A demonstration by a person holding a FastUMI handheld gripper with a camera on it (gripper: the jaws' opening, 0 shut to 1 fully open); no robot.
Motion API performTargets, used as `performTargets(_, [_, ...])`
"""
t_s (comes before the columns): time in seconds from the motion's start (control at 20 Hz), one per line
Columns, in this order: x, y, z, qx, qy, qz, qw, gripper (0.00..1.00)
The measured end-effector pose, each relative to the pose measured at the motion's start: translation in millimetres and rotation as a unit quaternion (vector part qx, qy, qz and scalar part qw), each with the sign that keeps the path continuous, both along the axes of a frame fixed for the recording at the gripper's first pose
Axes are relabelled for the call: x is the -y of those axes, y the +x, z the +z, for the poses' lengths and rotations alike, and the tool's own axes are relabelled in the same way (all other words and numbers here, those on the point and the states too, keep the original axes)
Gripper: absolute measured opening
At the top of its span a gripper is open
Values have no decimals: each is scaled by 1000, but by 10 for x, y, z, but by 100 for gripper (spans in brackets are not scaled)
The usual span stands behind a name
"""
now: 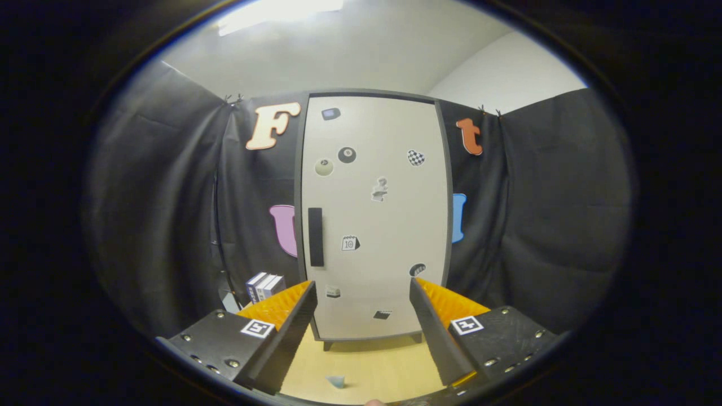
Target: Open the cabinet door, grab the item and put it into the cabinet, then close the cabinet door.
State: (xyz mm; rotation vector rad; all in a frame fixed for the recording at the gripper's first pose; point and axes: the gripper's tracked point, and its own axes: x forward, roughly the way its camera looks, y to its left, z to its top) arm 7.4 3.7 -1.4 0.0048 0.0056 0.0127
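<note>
A tall white cabinet (375,214) with a dark frame stands on short legs straight ahead, beyond my fingers. Its door is closed and carries several small stickers. A black vertical handle (316,237) sits on the door's left side, above my left fingertip. My gripper (361,290) is open, its fingers spread wide with nothing between them, and it stays well short of the door. A small pale blue item (337,381) lies on the wooden table (389,366) low between the fingers.
A small blue and white box (264,286) stands left of the cabinet, behind my left finger. Black cloth walls close in on both sides and behind the cabinet. The wooden surface stretches from the fingers to the cabinet's feet.
</note>
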Motion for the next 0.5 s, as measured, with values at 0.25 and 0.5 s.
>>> performTargets(0.25, [-1,17,15,2,4,0,1000,98])
performTargets(0.5, [-7,39,31,5,5,2,1000,98])
